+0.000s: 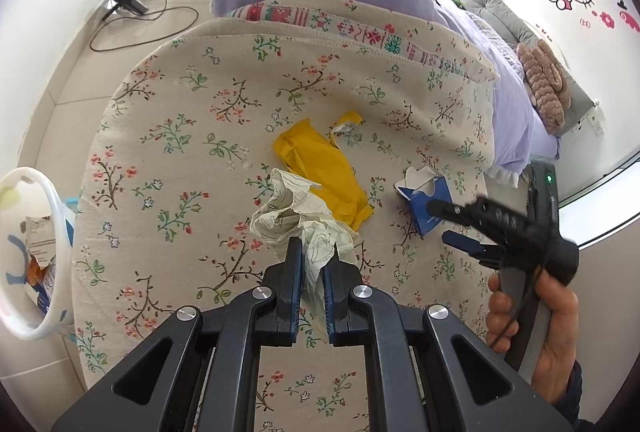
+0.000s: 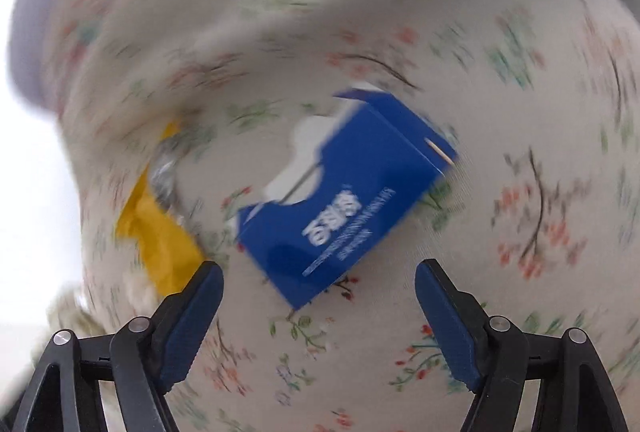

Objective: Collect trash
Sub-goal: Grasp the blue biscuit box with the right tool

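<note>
Left claw (image 1: 314, 264) is clenched on the crumpled paper (image 1: 294, 209), so that's ready for the white bin (image 1: 28, 256) on its left. Right claw (image 2: 320, 306) gapes empty over the blue box (image 2: 344, 199) lying on the floral surface (image 1: 180, 103) beside the yellow wrapper (image 1: 320, 167); next it needs to drop and straddle it.

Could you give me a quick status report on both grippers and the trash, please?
Left hand-held gripper shut on crumpled paper. Right hand-held gripper open, short of blue carton. Yellow wrapper loose on floral cover. Nothing blocking.
</note>
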### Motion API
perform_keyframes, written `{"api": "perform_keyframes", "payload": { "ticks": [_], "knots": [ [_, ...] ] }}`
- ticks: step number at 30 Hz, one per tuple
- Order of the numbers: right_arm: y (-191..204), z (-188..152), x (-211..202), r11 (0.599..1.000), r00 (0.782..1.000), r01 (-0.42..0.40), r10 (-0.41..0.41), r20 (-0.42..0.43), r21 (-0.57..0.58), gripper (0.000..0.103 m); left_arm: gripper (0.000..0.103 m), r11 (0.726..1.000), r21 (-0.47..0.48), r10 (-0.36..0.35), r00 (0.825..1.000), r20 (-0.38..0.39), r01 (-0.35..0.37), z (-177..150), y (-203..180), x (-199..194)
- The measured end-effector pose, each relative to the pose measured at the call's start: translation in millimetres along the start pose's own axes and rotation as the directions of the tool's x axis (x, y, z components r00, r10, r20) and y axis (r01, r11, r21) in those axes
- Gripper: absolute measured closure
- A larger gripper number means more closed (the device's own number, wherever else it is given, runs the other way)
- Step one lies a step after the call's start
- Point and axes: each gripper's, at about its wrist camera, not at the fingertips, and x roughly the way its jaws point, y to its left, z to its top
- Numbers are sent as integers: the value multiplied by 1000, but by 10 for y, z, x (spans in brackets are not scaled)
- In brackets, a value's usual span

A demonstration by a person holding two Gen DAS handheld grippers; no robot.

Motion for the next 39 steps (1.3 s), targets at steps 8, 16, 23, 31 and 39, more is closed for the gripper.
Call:
{"api": "perform_keyframes", "payload": {
  "ticks": [8,16,23,31,39],
  "knots": [
    [37,173,77,964,988,48,-84,130,260,22,93,1000,11,18,1000,-11,-18,-10,-33,63],
    [212,187,121,954,967,160,-203,152,255,53,93,1000,6,22,1000,-18,-22,-2,-13,88],
    [182,154,6,968,967,166,-197,161,190,58,93,1000,6,10,1000,-14,-10,7,-27,63],
    [256,-31,-206,988,965,138,-150,213,72,58,93,1000,-4,10,1000,-5,-10,22,0,24],
    [585,-253,-273,986,969,127,-101,228,-106,58,93,999,-21,30,1000,-5,-30,12,80,-13]
  ]
}}
